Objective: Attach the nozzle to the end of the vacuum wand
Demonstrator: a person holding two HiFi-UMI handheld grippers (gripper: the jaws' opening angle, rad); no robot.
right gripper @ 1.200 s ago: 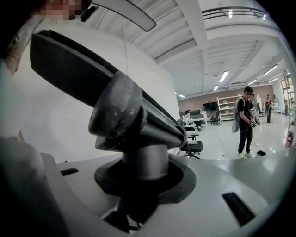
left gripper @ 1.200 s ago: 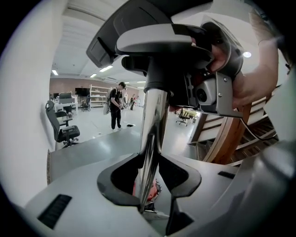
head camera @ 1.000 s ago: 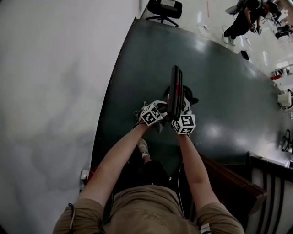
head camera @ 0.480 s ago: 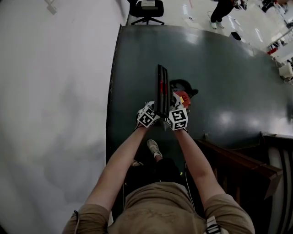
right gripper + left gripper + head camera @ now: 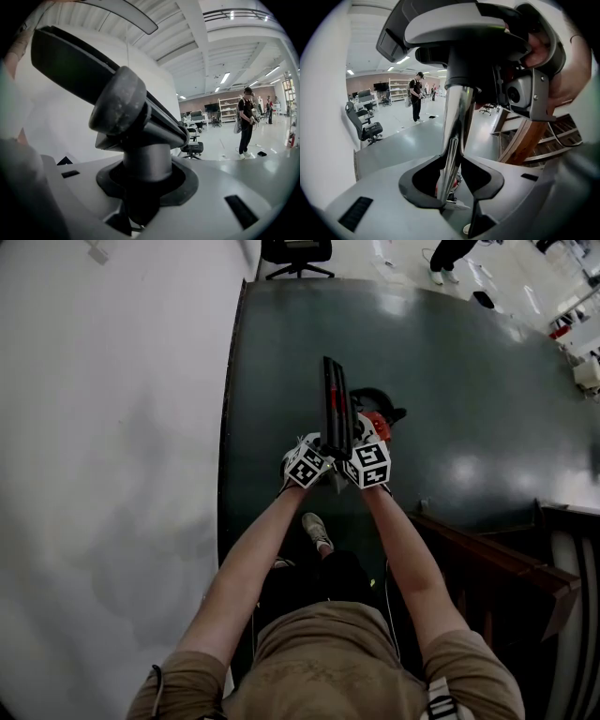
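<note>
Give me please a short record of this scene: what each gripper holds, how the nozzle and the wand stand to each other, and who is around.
left gripper: shut on the vacuum wand, a shiny metal tube
right gripper: shut on the nozzle, at its neck
join: wand's top end meets the nozzle's neck; locked or not, cannot tell
nozzle pose: long head raised between both grippers
background: standing person, office chair

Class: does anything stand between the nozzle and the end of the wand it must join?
Nothing visible does. The left gripper is shut on the wand, the right gripper on the nozzle at its neck. In the left gripper view the wand's top runs straight into the nozzle's dark collar, no gap showing.
</note>
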